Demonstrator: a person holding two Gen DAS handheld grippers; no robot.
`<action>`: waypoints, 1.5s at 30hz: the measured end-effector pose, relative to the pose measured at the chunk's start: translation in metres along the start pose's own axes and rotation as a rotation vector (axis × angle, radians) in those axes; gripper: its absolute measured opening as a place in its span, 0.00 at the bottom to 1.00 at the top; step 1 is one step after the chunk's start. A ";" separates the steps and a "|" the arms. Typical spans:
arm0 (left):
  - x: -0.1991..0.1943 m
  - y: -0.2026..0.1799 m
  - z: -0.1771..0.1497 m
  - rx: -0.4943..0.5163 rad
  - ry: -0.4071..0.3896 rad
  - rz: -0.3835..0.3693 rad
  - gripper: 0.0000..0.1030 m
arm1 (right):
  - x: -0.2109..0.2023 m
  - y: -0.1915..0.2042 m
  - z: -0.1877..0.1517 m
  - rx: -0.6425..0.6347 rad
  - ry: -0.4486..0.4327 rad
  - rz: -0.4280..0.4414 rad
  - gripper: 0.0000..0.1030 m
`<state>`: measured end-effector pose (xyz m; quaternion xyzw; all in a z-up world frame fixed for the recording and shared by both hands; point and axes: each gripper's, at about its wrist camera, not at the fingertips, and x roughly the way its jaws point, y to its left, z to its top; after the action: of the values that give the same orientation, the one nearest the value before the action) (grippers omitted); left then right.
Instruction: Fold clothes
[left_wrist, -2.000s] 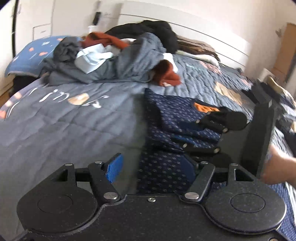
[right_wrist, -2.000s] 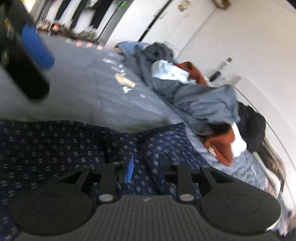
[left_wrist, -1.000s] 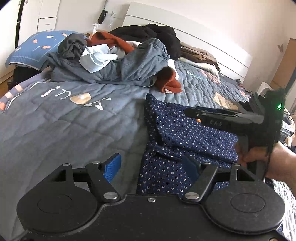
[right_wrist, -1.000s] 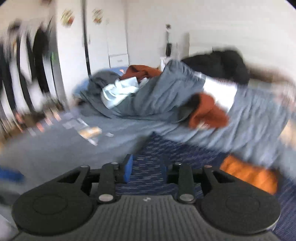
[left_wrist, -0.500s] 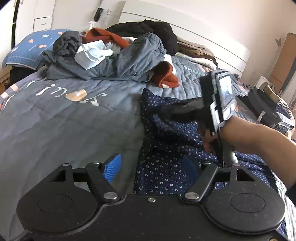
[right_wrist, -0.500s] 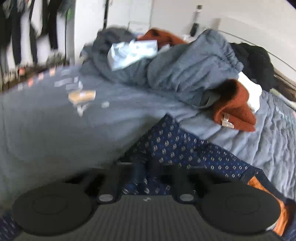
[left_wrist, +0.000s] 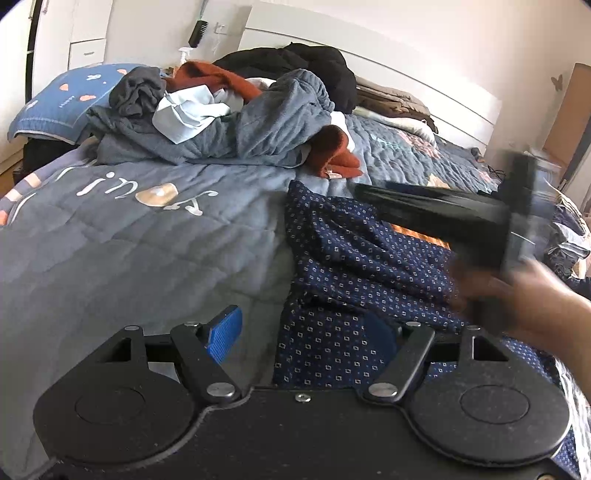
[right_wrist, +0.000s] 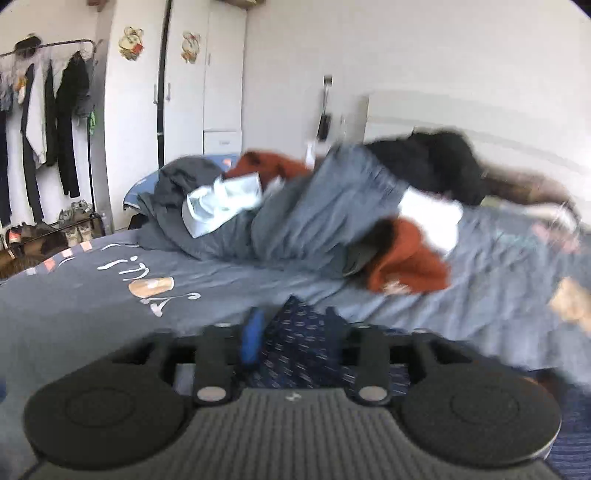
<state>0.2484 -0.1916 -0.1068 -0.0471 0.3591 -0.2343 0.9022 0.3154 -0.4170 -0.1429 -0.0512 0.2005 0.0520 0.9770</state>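
My right tool (right_wrist: 291, 341) opens over the half-folded navy patterned garment (left_wrist: 354, 258), left tool (left_wrist: 303, 332) released; the clothes pile (left_wrist: 236, 118) waits.

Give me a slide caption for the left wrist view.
Open left gripper over the navy patterned garment as the right gripper crosses.

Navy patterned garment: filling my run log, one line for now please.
navy patterned garment on bed | left gripper open | right gripper opening over garment

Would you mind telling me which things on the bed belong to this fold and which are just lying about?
In the job: navy patterned garment; left gripper; right gripper, jaws opening with the garment between them.

Lying about: grey sweatpants; rust-red sweater; black jacket; blue pillow.
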 end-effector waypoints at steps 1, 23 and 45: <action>0.000 -0.001 0.000 0.004 -0.004 0.000 0.70 | -0.020 -0.004 -0.003 -0.023 -0.008 -0.034 0.46; 0.016 -0.050 -0.020 0.240 -0.100 0.034 0.70 | -0.136 -0.149 -0.142 0.350 0.193 -0.344 0.53; 0.178 -0.007 0.050 0.306 0.103 -0.384 0.30 | -0.126 -0.186 -0.170 0.487 0.136 -0.262 0.53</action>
<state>0.3913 -0.2832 -0.1793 0.0348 0.3495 -0.4551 0.8182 0.1572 -0.6317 -0.2339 0.1560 0.2640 -0.1280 0.9432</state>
